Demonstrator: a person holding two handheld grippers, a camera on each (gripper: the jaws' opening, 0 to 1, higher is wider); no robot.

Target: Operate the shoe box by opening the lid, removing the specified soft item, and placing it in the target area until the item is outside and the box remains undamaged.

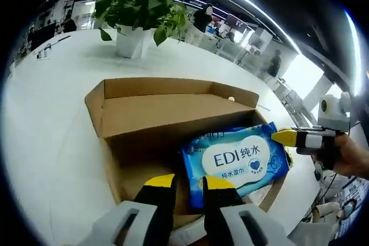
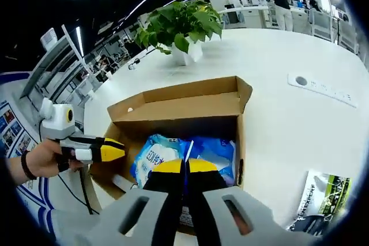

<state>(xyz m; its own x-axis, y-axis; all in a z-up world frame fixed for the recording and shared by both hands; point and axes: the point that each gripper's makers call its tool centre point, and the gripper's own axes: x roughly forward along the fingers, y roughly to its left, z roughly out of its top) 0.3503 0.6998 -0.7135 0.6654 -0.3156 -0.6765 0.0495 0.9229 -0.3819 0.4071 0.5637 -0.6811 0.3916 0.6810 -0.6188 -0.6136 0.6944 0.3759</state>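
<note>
We see the cardboard shoe box (image 1: 151,116) open on the white table (image 1: 52,119), its lid (image 1: 173,87) folded back toward the potted plant (image 1: 141,10). The blue wet-wipes pack (image 1: 236,162) lies inside, tilted, its long axis running across the box from our left gripper (image 1: 187,182) toward the right gripper (image 1: 285,137). The left gripper's jaws stand narrowly apart over the pack's near edge. In the right gripper view, the right gripper (image 2: 185,166) pinches the pack's thin edge (image 2: 188,149). Bare table surrounds the box; a leaflet (image 2: 323,197) lies well apart.
</note>
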